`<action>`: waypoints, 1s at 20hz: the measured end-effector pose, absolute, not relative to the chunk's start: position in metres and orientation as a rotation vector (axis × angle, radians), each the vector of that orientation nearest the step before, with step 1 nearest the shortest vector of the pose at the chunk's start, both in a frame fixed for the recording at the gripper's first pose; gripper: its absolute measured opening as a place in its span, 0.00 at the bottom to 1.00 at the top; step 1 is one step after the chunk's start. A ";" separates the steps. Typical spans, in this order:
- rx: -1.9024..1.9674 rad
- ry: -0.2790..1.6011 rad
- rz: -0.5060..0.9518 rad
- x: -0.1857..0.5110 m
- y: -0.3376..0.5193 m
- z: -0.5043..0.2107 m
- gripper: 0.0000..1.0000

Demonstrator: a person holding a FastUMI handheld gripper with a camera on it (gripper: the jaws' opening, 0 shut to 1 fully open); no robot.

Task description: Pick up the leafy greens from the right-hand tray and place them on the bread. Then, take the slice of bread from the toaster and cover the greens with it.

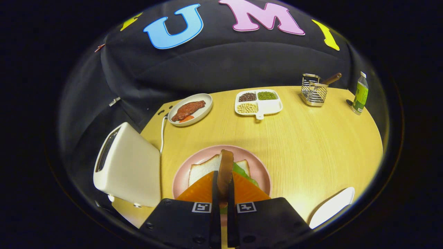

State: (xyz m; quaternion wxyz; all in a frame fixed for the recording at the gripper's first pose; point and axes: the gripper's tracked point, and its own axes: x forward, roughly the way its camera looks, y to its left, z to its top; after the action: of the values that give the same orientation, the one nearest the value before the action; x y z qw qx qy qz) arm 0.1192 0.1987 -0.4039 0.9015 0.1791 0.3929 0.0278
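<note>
The tongs [223, 188] are pinching a toast slice [225, 169] on edge, its long axis pointing ahead, directly above the leafy greens [244, 173] lying on the bread [204, 169] on the pink plate [258, 166].

The tool [223, 188] (fingers nearly together) grips a bread slice [225, 169].

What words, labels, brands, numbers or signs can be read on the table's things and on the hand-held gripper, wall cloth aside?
No text can be quoted.
Green bottle label: too small and blurred to read.
Square markers on the hand-held gripper, whose fingers are shut on the slice of bread over the pink plate: coded patterns, no words.
Toaster: no marking seen.
</note>
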 end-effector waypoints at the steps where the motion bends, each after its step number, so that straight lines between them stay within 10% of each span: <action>1: 0.373 0.821 0.061 0.119 0.199 -0.408 0.12; 20: 0.203 0.696 0.139 0.106 0.163 -0.376 0.97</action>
State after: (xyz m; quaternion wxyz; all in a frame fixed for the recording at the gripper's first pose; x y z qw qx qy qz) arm 0.1061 0.1633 -0.3763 0.9327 0.0993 0.3400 0.0677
